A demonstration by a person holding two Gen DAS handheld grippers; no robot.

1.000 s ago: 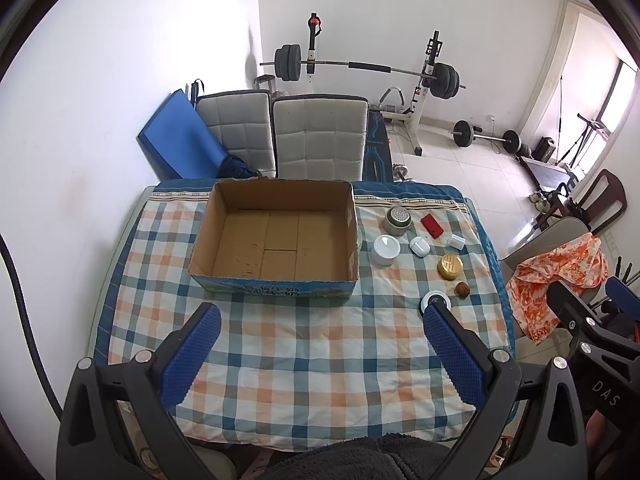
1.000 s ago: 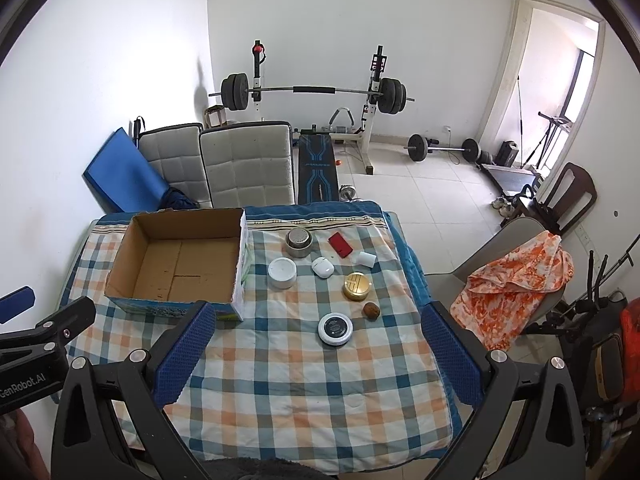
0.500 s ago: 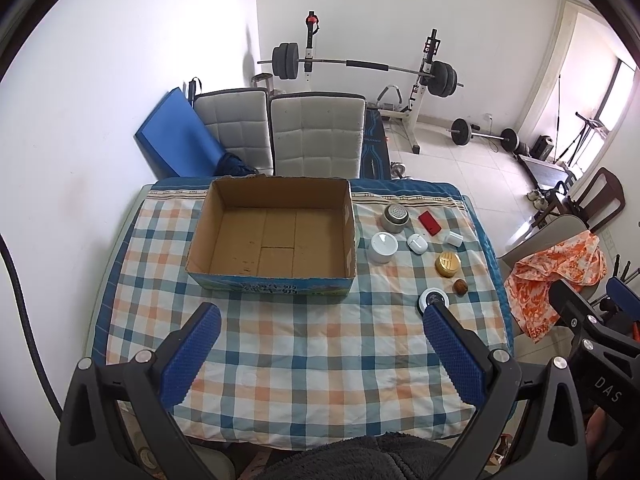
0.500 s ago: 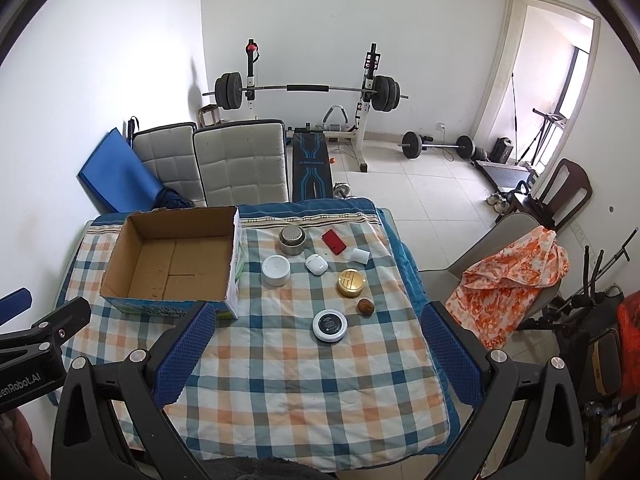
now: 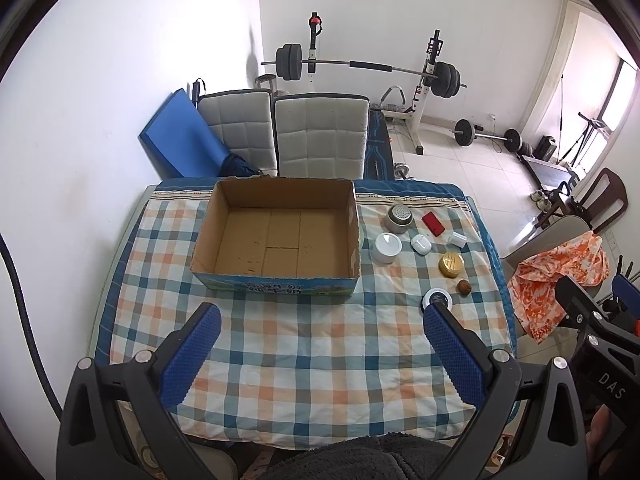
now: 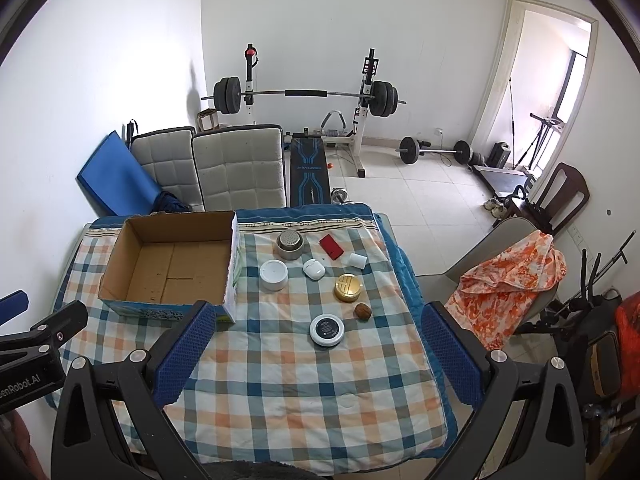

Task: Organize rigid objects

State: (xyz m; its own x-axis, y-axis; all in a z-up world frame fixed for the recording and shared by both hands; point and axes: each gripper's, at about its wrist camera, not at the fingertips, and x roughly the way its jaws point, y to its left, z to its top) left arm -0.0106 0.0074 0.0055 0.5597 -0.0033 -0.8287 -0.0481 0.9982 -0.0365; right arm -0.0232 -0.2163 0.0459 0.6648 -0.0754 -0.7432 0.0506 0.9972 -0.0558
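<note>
Left tongs read "enRobot.AI"; right tongs "DAS".

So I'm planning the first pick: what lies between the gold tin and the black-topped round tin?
Only the small brown nut, just off the line from gold tin to black-topped tin; otherwise bare checked cloth, clearest in the right wrist view.

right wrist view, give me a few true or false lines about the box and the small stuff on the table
1. The cardboard box has nothing in it. True.
2. The red item lies inside the box. False: it lies on the checked cloth, to the right of the box.
3. The right gripper is open and holds nothing. True.
4. The gold round tin is stacked on the white round jar. False: they sit apart on the cloth.
5. The walnut sits just beside the gold tin, on its near side. True.
6. The left gripper is clamped on the black-topped round tin. False: it is open, above the cloth.
</note>
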